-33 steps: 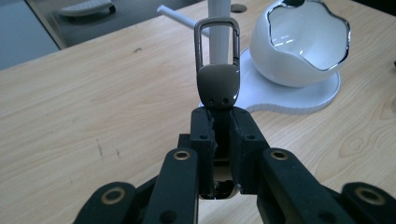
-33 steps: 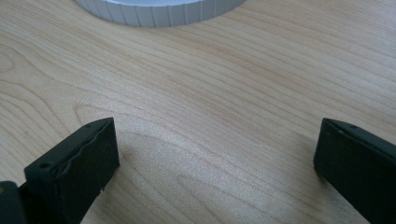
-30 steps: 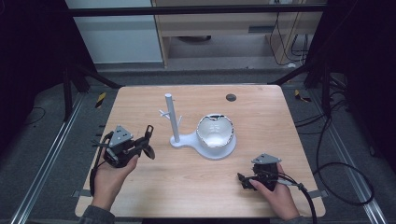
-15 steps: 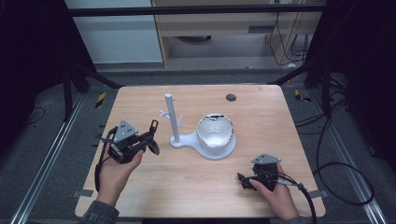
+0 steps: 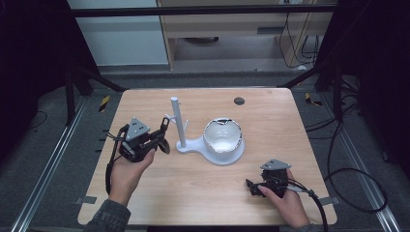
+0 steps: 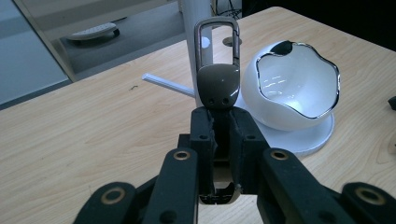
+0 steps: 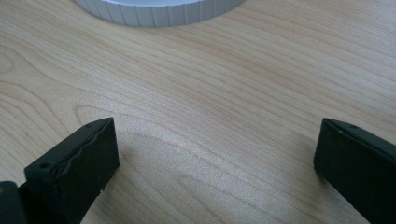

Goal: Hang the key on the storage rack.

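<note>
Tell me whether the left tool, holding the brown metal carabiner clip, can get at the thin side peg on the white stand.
Probably yes: the left tool points the clip at the stand, with only bare table before the peg.

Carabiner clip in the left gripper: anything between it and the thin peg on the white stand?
Nothing visible. The carabiner clip, clamped in the left gripper, faces the stand's post and its thin peg across bare table. The white bowl sits off to the side.
</note>
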`<state>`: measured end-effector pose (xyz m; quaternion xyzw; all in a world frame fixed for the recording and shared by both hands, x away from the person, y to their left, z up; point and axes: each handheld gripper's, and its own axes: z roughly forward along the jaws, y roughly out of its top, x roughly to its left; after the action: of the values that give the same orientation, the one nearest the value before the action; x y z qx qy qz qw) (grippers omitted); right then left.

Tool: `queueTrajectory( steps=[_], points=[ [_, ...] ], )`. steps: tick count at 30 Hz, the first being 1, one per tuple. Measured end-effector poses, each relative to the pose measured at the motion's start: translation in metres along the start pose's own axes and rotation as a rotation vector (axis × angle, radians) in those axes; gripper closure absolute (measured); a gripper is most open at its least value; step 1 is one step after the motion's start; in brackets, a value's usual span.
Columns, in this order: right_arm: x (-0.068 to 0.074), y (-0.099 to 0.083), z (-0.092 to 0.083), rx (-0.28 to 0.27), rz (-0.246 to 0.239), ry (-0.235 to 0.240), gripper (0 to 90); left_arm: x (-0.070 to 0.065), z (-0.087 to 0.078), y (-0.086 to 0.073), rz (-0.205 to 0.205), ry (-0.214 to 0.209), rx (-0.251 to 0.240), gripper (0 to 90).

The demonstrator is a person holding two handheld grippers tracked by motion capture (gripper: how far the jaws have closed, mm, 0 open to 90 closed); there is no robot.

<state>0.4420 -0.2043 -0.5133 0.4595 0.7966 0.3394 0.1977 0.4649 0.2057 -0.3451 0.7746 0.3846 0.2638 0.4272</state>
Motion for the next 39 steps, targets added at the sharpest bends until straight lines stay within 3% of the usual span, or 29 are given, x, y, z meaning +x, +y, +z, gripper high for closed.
queueTrajectory(
  steps=[26,39],
  points=[
    [0.000,0.000,0.000,0.000,0.000,0.000,0.5,0.001,0.030,-0.002,-0.006,0.015,0.042,80.4],
    [0.000,0.000,0.000,0.000,0.000,0.000,0.5,0.000,0.043,-0.004,-0.028,0.013,0.028,80.4]
  ],
)
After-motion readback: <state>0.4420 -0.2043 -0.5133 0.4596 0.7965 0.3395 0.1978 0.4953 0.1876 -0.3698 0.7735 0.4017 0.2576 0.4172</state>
